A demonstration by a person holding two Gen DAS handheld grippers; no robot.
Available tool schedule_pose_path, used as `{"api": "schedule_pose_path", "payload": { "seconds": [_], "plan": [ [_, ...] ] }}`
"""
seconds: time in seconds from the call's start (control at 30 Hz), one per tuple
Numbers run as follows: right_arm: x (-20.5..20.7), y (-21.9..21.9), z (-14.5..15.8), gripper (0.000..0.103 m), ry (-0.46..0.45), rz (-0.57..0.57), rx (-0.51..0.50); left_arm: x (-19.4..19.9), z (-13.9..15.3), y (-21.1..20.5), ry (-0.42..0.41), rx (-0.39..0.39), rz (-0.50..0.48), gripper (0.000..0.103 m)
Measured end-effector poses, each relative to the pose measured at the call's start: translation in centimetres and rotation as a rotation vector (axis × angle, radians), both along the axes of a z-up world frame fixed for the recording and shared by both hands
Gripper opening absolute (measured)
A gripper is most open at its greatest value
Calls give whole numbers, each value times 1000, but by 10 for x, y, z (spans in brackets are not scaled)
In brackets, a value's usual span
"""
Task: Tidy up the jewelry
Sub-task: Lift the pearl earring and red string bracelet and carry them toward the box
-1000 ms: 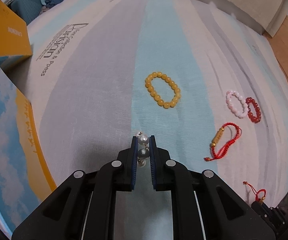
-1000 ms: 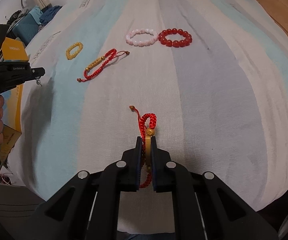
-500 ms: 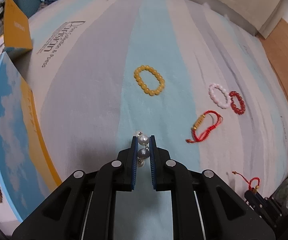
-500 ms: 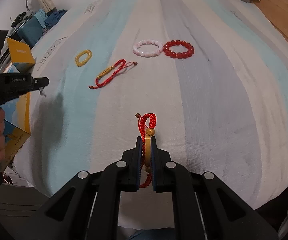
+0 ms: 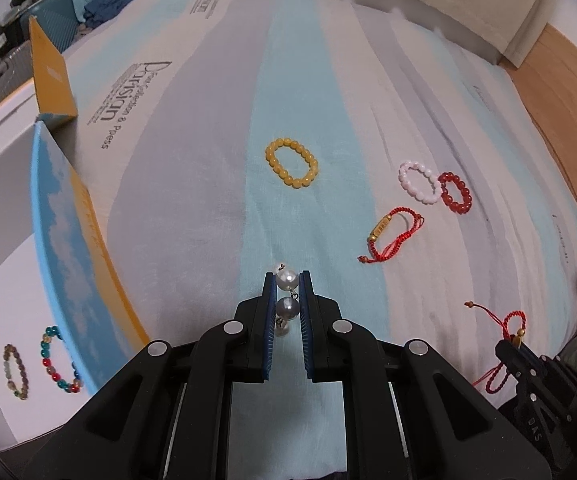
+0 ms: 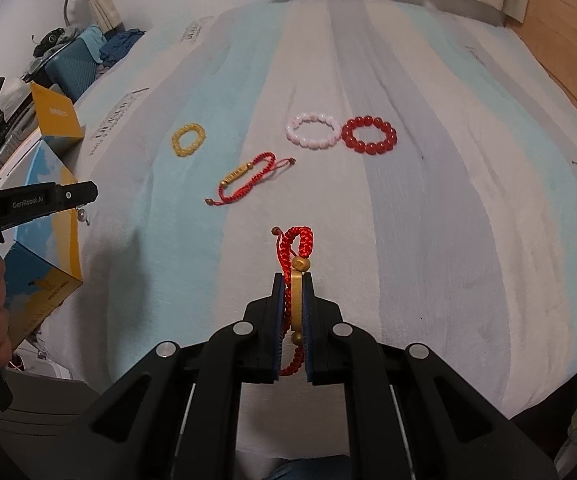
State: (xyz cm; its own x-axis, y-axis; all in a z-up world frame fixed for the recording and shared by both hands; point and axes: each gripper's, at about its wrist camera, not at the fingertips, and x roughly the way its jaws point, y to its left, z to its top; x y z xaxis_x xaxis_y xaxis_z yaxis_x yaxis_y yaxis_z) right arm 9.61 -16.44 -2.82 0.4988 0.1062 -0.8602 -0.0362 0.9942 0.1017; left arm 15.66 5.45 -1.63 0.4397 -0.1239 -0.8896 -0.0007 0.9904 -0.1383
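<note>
Four bracelets spread on the striped bed (image 6: 428, 208): yellow bead bracelet (image 5: 291, 163), pink bead bracelet (image 5: 418, 182) touching red bead bracelet (image 5: 454, 193), all round glossy beads, plus one braided red cord bracelet (image 5: 392, 235) with a gold tube. Left gripper (image 5: 287, 294), lower centre of the frame: jaws clenched on a pearl strand (image 5: 287, 280), one white and one grey pearl showing. Right gripper (image 6: 293, 304): jaws clamped on a second red cord (image 6: 296, 256) with gold beads. Lower left: open box (image 5: 4, 312), white inside, holding two multicoloured bead bracelets (image 5: 59, 360).
</note>
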Motion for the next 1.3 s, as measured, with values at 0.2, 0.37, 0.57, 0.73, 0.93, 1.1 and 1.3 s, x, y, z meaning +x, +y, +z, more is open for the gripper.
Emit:
{"api": "schedule_pose_path", "payload": {
  "seconds": [0.2, 0.37, 0.57, 0.73, 0.93, 1.1, 1.3],
  "plan": [
    [-1, 8, 13, 7, -23, 3, -6, -12, 18, 7, -18, 5, -6, 10],
    [1, 16, 25, 7, -40, 8, -9, -22, 32, 12, -35, 11, -11, 10],
    [5, 34, 41, 7, -64, 27, -7, -33, 51, 29, -67, 23, -8, 10],
    [5, 61, 55, 7, -89, 58, 6, -42, 63, 50, -80, 18, 9, 10],
    [4, 98, 69, 7, -110, 103, 15, -55, 79, 80, -110, 18, 39, 10],
    [3, 135, 80, 7, -128, 152, 16, -65, 89, 107, -122, 21, 69, 10],
    [-3, 178, 97, 7, -163, 204, 18, -81, 99, 151, -141, 34, 118, 10]
  ]
}}
